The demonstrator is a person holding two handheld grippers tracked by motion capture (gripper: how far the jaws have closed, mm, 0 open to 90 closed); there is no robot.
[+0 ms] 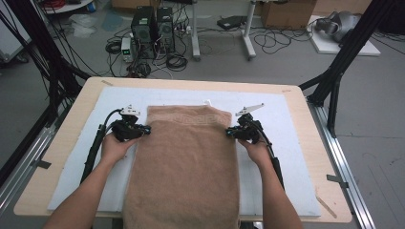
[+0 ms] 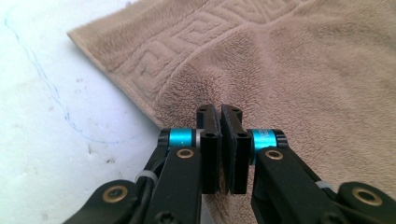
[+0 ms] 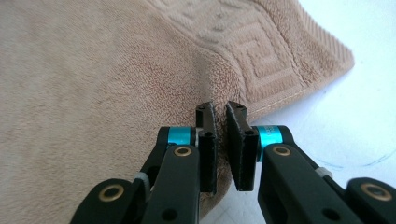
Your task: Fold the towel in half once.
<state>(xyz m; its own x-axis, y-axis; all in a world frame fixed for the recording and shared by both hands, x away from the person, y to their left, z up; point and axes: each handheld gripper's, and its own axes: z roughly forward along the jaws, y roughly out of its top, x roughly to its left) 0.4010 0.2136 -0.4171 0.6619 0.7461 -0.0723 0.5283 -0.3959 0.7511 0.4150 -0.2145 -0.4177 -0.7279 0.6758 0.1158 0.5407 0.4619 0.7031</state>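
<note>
Towel (image 1: 186,162) at frame centre is looking soft and floppy, so you are rightly pinching its side edges with left gripper (image 1: 143,129) and right gripper (image 1: 230,132) clamped tight

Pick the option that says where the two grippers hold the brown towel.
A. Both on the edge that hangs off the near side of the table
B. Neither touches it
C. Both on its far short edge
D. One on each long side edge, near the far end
D: the left gripper is shut on the left side edge of the towel and the right gripper on its right side edge, both just short of the patterned far end.
</note>
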